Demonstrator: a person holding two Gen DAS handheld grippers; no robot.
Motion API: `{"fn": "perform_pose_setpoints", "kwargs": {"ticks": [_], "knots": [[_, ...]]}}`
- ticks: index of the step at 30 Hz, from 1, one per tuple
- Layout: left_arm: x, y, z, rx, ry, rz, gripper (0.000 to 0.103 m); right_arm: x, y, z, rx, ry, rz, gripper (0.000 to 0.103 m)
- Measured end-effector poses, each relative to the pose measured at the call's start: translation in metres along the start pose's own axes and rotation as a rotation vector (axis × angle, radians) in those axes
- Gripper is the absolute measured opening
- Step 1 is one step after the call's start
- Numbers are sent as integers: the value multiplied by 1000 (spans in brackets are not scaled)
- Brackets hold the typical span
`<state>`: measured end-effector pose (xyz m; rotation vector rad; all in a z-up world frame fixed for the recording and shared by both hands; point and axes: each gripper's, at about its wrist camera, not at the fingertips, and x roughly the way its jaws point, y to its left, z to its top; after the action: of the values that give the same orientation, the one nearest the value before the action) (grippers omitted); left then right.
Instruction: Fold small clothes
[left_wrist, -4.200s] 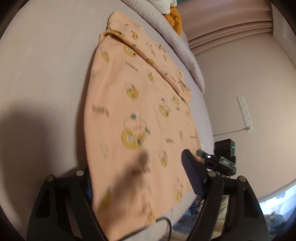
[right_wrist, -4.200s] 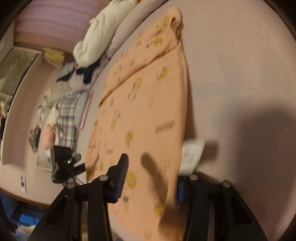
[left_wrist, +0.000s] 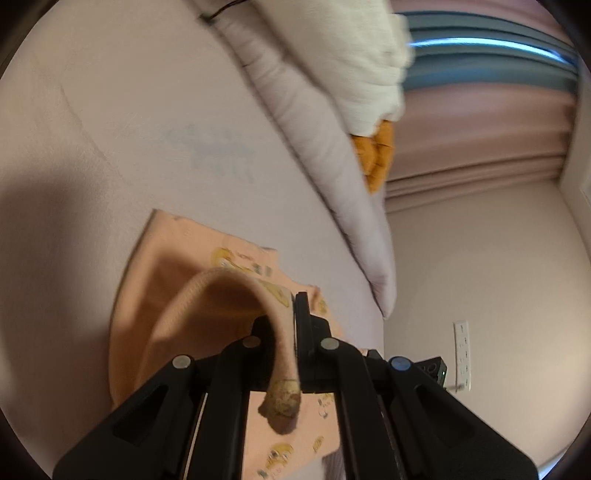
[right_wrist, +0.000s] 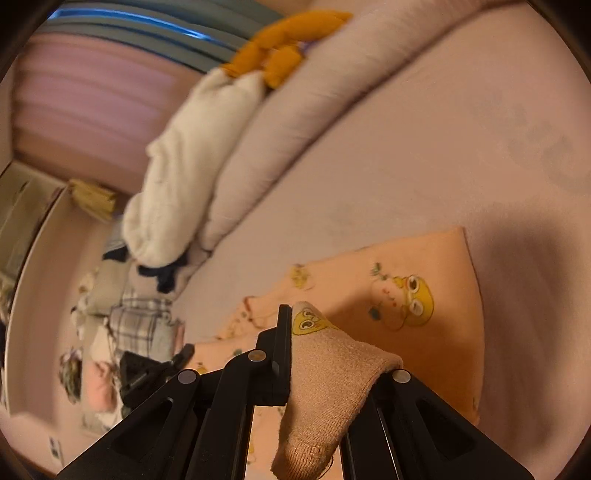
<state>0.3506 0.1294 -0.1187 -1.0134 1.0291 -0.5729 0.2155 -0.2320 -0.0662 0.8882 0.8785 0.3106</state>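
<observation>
Between the closed fingers of each gripper, left (left_wrist: 286, 328) and right (right_wrist: 295, 332), a ribbed hem corner of the peach garment (right_wrist: 424, 295) is being pinched. Its remaining cloth is lying ahead of both on the bed (left_wrist: 110, 110), apparently doubled, so neither hand is nearer.

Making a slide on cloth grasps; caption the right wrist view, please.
Right gripper, jaws shut on the ribbed hem of a peach cartoon-print garment, lifted above a pale bed.
</observation>
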Motion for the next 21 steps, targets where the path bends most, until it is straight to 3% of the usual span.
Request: {"fn": "perform_pose_setpoints", "kwargs": {"ticks": [4,5,6,8,9,10,12,14,16,17,18,21], "knots": [[19,6,16,-64,44,39,6,9,-21,9,155,32,5,0],[21,5,18,-75,49,66,19,9,-27,10,193,40,1,0],[22,6,21,-98,52,89,40,9,-31,11,223,44,-7,0],[21,8,27,-143,54,59,57,6,-39,12,264,50,-11,7],[20,9,30,-177,61,36,63,4,-41,13,284,49,-4,18],[18,12,33,-225,71,3,67,0,-45,13,325,43,26,39],[12,17,37,-304,50,-71,68,-9,-58,14,468,6,144,62],[0,19,43,-348,-35,-114,68,-19,-63,18,515,-59,248,62],[-18,24,46,-382,-144,-156,77,-34,-59,24,471,-152,266,62],[-26,28,48,-405,-178,-178,84,-40,-58,25,455,-171,274,62],[-32,31,49,-417,-190,-182,84,-44,-57,26,440,-182,280,62],[-51,30,46,-334,-170,-82,84,-59,-52,18,370,-163,215,62]]}}
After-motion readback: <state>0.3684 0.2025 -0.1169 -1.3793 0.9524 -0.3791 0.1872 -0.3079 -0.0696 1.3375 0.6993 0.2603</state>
